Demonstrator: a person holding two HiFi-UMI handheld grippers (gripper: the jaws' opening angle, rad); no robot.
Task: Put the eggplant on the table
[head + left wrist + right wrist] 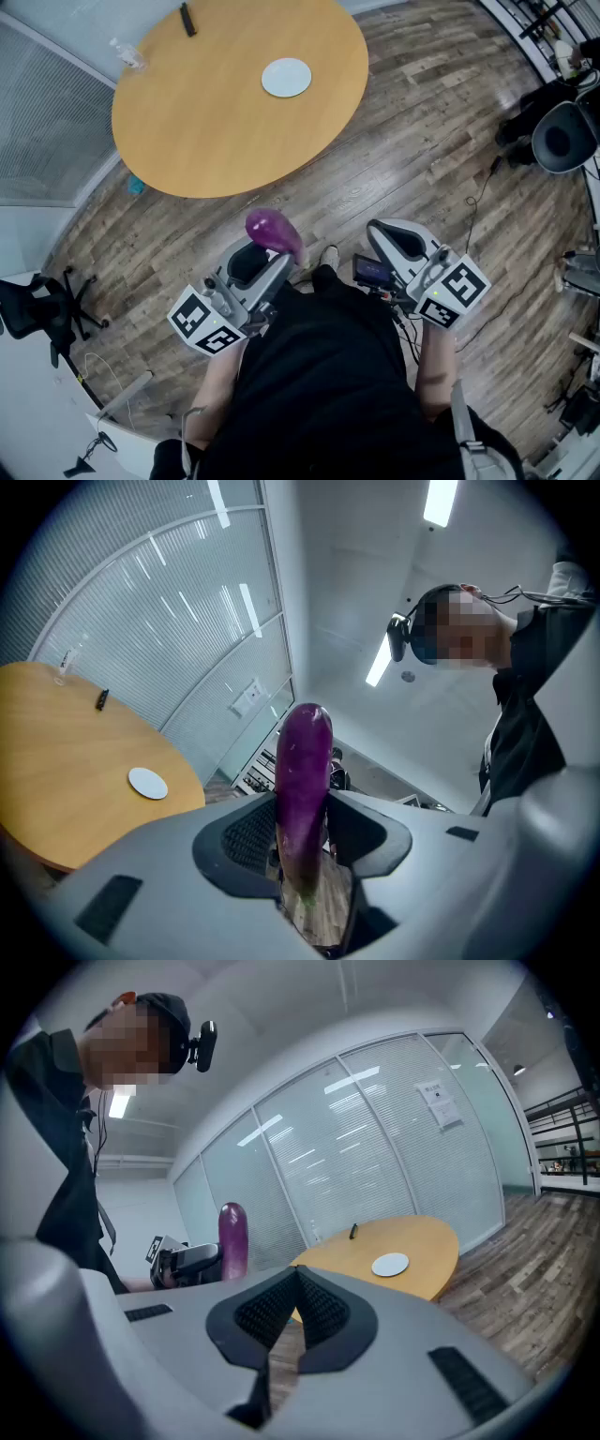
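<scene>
Round bench [206,141] mostly bare across its near half, white plate [286,77] toward its far right, small dark object [187,19] and clear item [128,54] at the far rim, open wood floor [412,141] before it, black chair [37,314] well off left.

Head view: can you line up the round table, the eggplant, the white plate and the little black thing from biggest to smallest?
1. The round table, by far.
2. The eggplant and the white plate: about alike here; the eggplant is nearer the camera, so no ranking.
3. The little black thing.
</scene>
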